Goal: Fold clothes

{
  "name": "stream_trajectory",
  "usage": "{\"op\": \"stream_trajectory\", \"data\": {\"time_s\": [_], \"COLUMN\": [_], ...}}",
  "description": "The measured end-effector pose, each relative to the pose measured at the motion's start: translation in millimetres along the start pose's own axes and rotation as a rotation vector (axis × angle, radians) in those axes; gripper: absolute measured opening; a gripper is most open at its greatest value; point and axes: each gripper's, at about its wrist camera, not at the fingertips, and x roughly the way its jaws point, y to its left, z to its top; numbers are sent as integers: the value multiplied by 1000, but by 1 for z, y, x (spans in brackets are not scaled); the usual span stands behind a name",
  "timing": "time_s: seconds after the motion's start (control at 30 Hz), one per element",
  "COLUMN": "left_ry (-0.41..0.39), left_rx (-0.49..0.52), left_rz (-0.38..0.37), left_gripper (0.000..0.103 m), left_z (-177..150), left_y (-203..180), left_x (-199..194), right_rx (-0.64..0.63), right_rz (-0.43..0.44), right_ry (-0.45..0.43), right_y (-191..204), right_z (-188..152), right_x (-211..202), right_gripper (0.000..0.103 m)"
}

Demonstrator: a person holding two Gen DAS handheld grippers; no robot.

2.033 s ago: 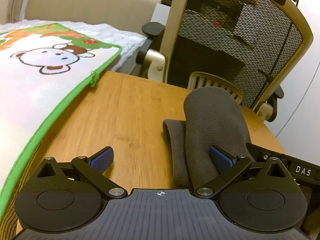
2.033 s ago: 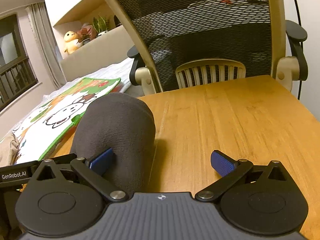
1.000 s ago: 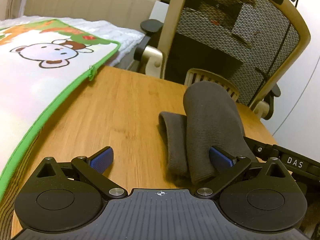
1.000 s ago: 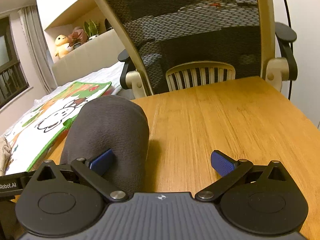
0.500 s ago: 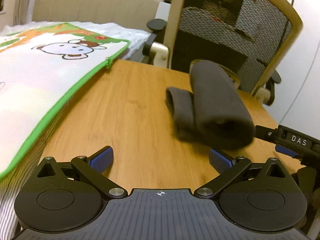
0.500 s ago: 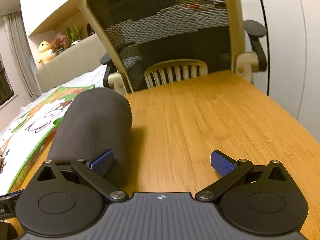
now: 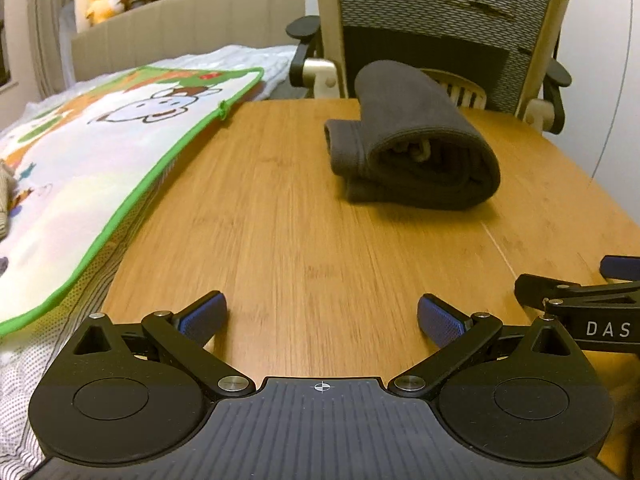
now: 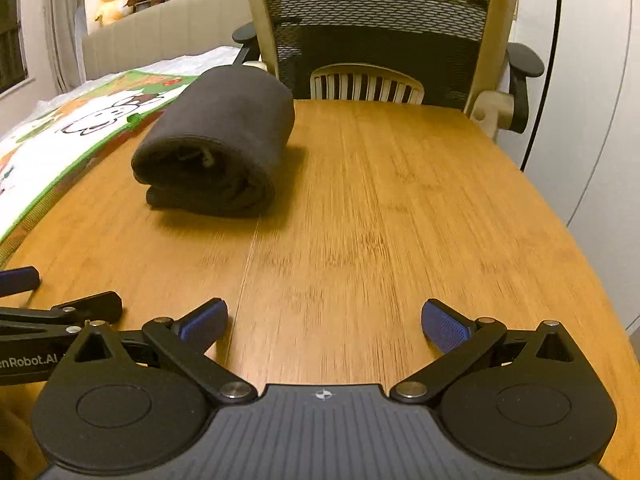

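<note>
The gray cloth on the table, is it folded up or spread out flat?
Folded up. The gray cloth sits as a thick bundle on the table, with layered edges showing at its near end.

Both wrist cameras are sitting low over the light wooden tabletop (image 7: 304, 208), side by side, looking forward toward the beige mesh-backed office chair (image 8: 384, 20). Both are sharing the rolled dark grey garment (image 7: 416, 148), lying well ahead of each.

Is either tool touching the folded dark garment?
Apart. Both wrist views show bare table between the open left tool, right tool and garment.
</note>
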Motion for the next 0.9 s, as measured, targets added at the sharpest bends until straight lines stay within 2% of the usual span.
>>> {"op": "stream_trajectory", "data": {"time_s": [0.4,0.6,0.9], "left_ry": [-8,-8,-9], "left_rx": [-7,-53,-53], "left_rz": [11,64,60], "left_gripper": [103,103,103], "left_z": [-2,1,2], "left_y": [-2,0,2], "left_x": [1,3,2], "right_rx": [2,-1,-4], "right_rz": [1,4,7], "right_ry": [-11,-11,-11], "right_y": [0,0,0], "right_z": [-3,-3,-2], "right_x": [-1,0,0], "right_gripper": [103,103,103]}}
